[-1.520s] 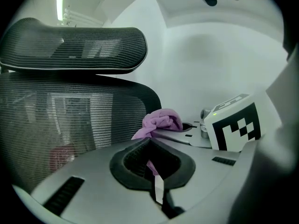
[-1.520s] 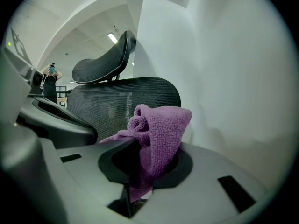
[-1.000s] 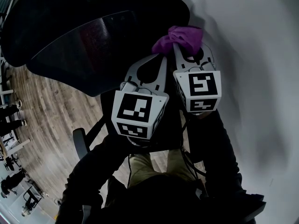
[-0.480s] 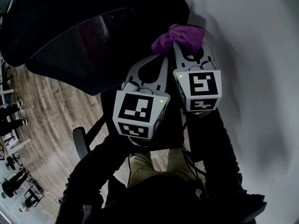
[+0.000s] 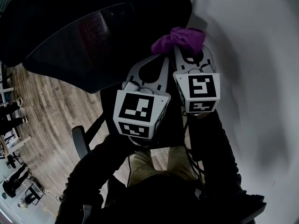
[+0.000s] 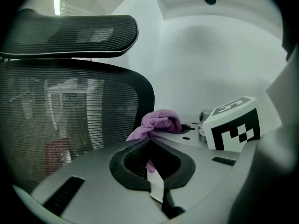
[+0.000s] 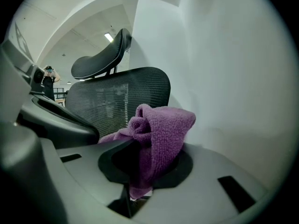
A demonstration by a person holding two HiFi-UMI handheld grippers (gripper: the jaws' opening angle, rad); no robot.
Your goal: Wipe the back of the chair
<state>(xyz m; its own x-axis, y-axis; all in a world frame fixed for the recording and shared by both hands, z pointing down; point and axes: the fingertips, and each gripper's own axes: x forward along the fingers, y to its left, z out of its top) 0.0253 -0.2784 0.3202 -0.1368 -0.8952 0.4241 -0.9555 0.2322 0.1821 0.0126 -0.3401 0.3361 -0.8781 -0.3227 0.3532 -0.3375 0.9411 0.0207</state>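
Wall (image 7: 224, 78); right claw (image 7: 142, 164) tight on cloth (image 7: 163, 125)

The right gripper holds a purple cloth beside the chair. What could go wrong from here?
1. The purple cloth sits bunched between the jaws of the right gripper, so the hard jaws, not cloth, may scrape the mesh chair back.
2. The left gripper has its jaws shut right at the cloth's edge; wiping could snag the cloth or knock the grippers together.
3. The wall looks close on the right, leaving little room to swing.
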